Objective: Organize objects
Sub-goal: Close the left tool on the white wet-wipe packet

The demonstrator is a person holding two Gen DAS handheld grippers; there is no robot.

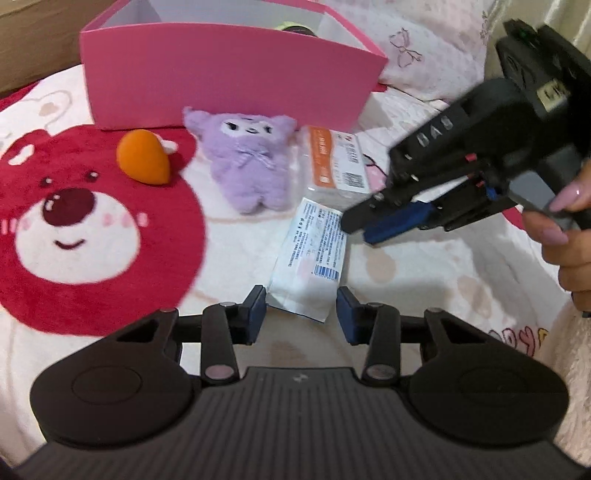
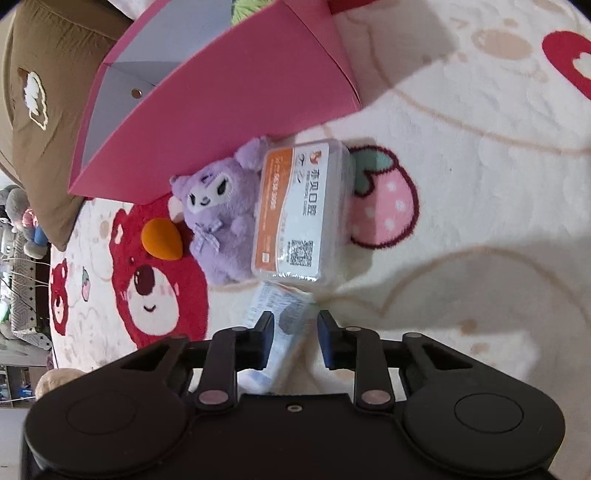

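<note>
A pink open box (image 1: pixel 221 70) stands at the back of the bear-print blanket; it also shows in the right wrist view (image 2: pixel 236 96). In front of it lie an orange sponge egg (image 1: pixel 144 157), a purple plush toy (image 1: pixel 247 158), a clear case with an orange-white label (image 1: pixel 336 162) and a white printed packet (image 1: pixel 314 254). My left gripper (image 1: pixel 301 314) is open, just short of the packet's near end. My right gripper (image 2: pixel 295 332) is open, its fingers on either side of the packet (image 2: pixel 284 325); in the left wrist view it hovers over the packet's far end (image 1: pixel 360 225). The plush (image 2: pixel 221 218), case (image 2: pixel 299 210) and sponge (image 2: pixel 162 240) lie beyond.
The blanket has a big red bear face (image 1: pixel 74 229) at the left. A pillow with a bow print (image 1: pixel 406 44) lies behind the box at the right. A brown cushion (image 2: pixel 40 110) lies beside the box. Something green-black sits inside the box (image 1: pixel 295 27).
</note>
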